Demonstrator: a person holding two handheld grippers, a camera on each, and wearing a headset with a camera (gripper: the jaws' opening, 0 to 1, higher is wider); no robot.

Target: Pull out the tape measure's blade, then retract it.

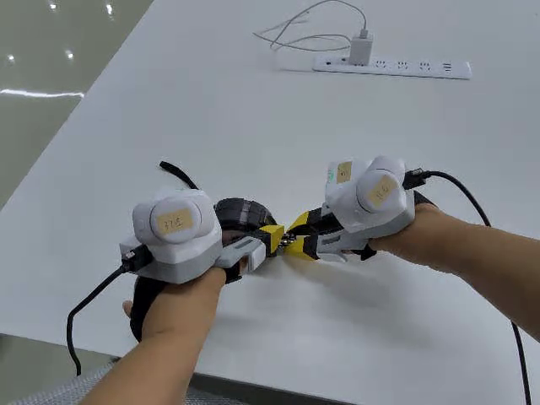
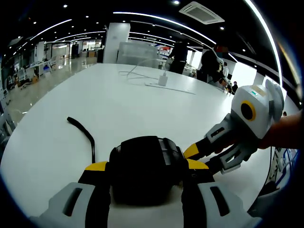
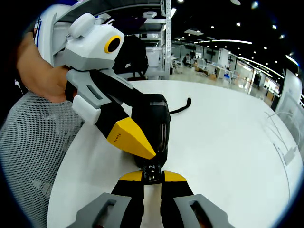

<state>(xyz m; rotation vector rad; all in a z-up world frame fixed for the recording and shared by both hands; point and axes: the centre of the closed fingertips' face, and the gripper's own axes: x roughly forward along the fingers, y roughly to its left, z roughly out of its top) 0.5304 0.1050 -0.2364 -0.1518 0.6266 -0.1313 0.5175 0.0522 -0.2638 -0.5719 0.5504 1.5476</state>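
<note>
A black tape measure [image 1: 243,214] rests on the white table [image 1: 253,101], its black wrist strap [image 1: 177,174] trailing behind. My left gripper [image 1: 268,240] is shut on its case, and in the left gripper view the yellow-tipped fingers [image 2: 97,166] press the tape measure [image 2: 145,166] from both sides. My right gripper [image 1: 297,239] comes in from the right, tip to tip with the left. In the right gripper view it [image 3: 152,177] is shut on the small metal blade hook [image 3: 152,173] at the mouth of the case [image 3: 153,121]. Almost no blade is out.
A white power strip [image 1: 392,65] with a plugged-in charger [image 1: 361,47] and a looped cable lies at the far side. The table's left edge [image 1: 76,110] runs diagonally, with floor beyond. A grey mesh chair [image 3: 28,156] stands near the table's front edge.
</note>
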